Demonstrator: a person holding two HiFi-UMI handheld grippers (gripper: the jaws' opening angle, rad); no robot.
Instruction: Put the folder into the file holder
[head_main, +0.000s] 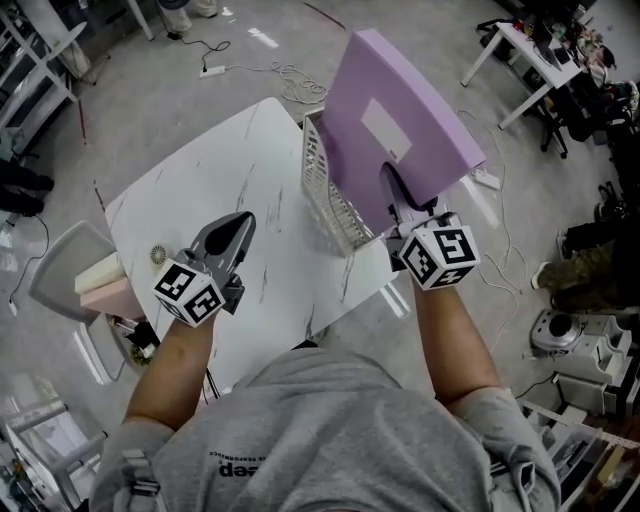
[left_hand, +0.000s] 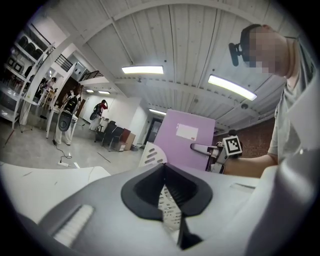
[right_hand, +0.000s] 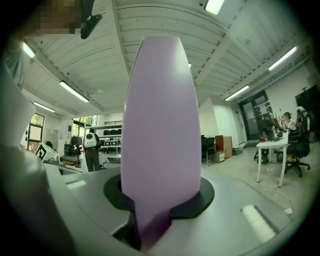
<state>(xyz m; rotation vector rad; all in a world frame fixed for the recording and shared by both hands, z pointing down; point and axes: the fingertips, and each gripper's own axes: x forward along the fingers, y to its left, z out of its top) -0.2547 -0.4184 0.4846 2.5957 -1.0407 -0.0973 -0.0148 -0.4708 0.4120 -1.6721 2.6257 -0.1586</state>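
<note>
A large purple folder (head_main: 400, 110) with a white label stands upright and tilted, its lower edge at the open top of the white mesh file holder (head_main: 328, 195) on the table's right edge. My right gripper (head_main: 398, 200) is shut on the folder's near edge, and the purple sheet (right_hand: 160, 125) fills the gap between its jaws (right_hand: 155, 200). How deep the folder sits in the holder is hidden. My left gripper (head_main: 235, 232) hovers over the table left of the holder, jaws together and holding nothing (left_hand: 164, 182). Beyond it I see the holder (left_hand: 150, 155) and the folder (left_hand: 182, 145).
The white marbled table (head_main: 200, 190) carries a small round object (head_main: 158, 255) near its left edge. A grey chair (head_main: 58, 270) with pink and beige blocks (head_main: 105, 285) stands at the left. Cables and a power strip (head_main: 212, 70) lie on the floor; a white desk (head_main: 520, 60) is far right.
</note>
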